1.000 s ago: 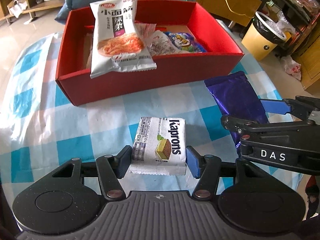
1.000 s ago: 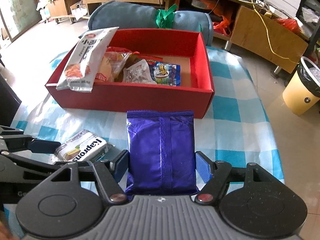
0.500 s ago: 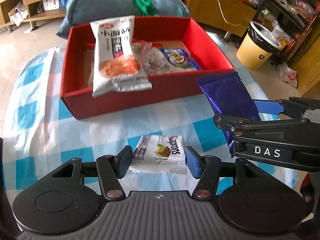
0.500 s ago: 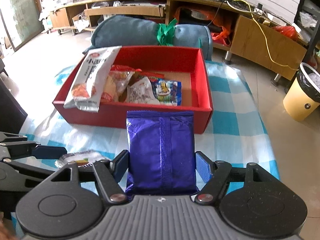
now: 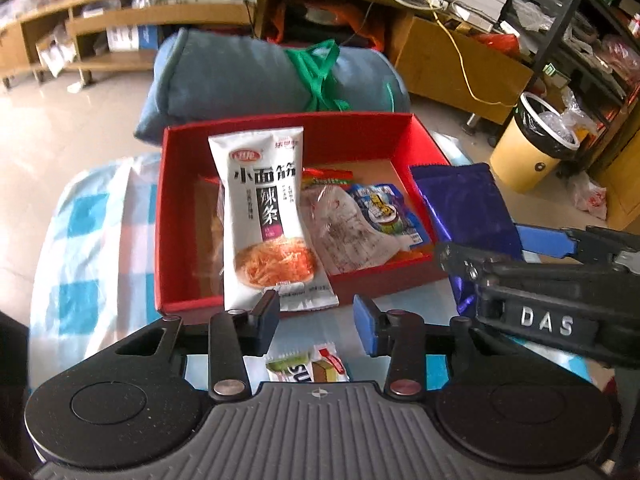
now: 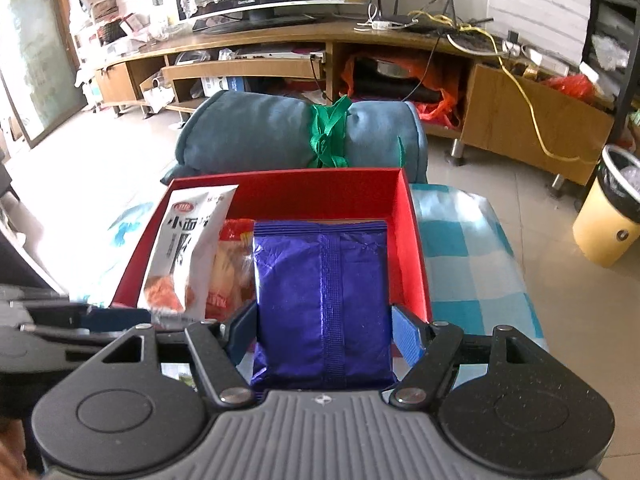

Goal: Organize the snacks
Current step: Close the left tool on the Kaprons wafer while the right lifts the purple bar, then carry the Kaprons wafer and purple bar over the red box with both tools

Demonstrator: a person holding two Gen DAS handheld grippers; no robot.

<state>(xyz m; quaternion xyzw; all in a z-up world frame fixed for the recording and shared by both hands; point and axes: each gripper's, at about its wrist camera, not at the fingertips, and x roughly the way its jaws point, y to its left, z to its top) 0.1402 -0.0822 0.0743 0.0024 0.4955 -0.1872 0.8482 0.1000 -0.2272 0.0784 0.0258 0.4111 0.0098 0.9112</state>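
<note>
My right gripper is shut on a purple foil snack bag and holds it above the right part of the red box; the bag also shows in the left wrist view. My left gripper is open and empty, raised near the box's front wall. The Kaprons wafer pack lies on the table below its fingers. The box holds a tall white spicy-strip bag and several smaller packets.
The checked blue-and-white tablecloth covers the table. A rolled blue cushion with a green strap lies behind the box. A yellow bin stands on the floor at right. Wooden shelving runs along the back.
Both grippers have risen and tilted up. The right one carried the purple bag forward over the box. The left gripper lifted away from the wafer pack, which stays on the table.
</note>
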